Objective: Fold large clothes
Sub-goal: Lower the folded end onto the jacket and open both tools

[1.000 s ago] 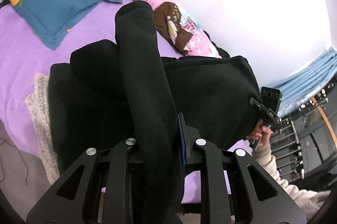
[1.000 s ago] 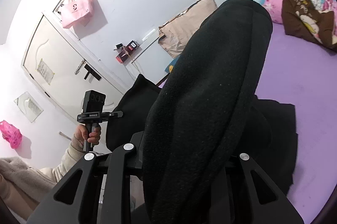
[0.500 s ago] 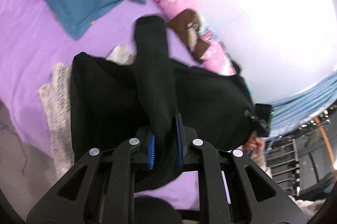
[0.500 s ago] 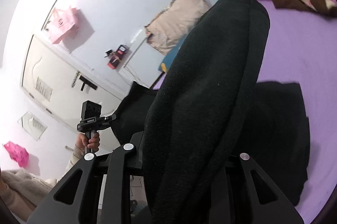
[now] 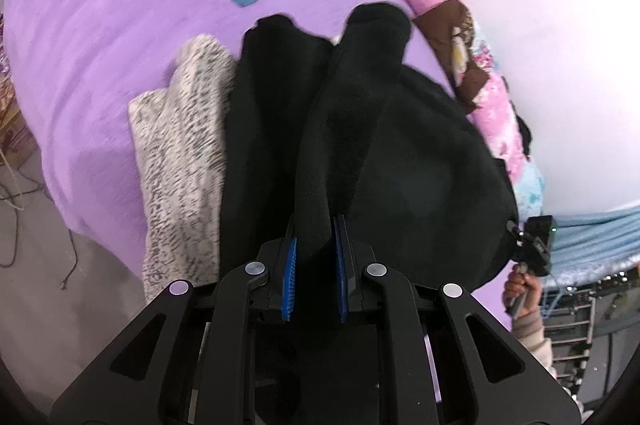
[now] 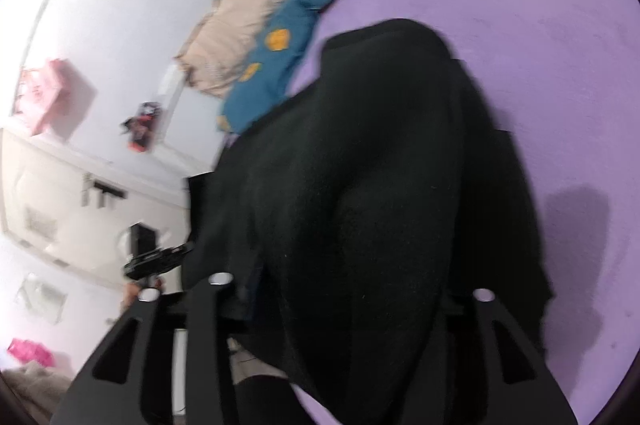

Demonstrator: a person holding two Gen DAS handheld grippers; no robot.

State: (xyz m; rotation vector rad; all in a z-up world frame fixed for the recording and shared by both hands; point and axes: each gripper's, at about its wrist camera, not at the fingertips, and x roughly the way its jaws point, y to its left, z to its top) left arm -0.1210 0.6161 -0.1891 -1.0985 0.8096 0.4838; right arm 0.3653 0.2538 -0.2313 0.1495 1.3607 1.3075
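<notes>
Left gripper clamped on black garment; right gripper loosening, cloth between (jaws hidden).
Garment's held fold is laid straight ahead across the bed.

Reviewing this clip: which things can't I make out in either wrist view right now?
- Right wrist view: right gripper jaws, buried under the black garment.
- Right wrist view: left gripper, motion-blurred.
- Left wrist view: grey knit, partly under the garment.
- Left wrist view: right gripper, small at the garment's edge.
</notes>
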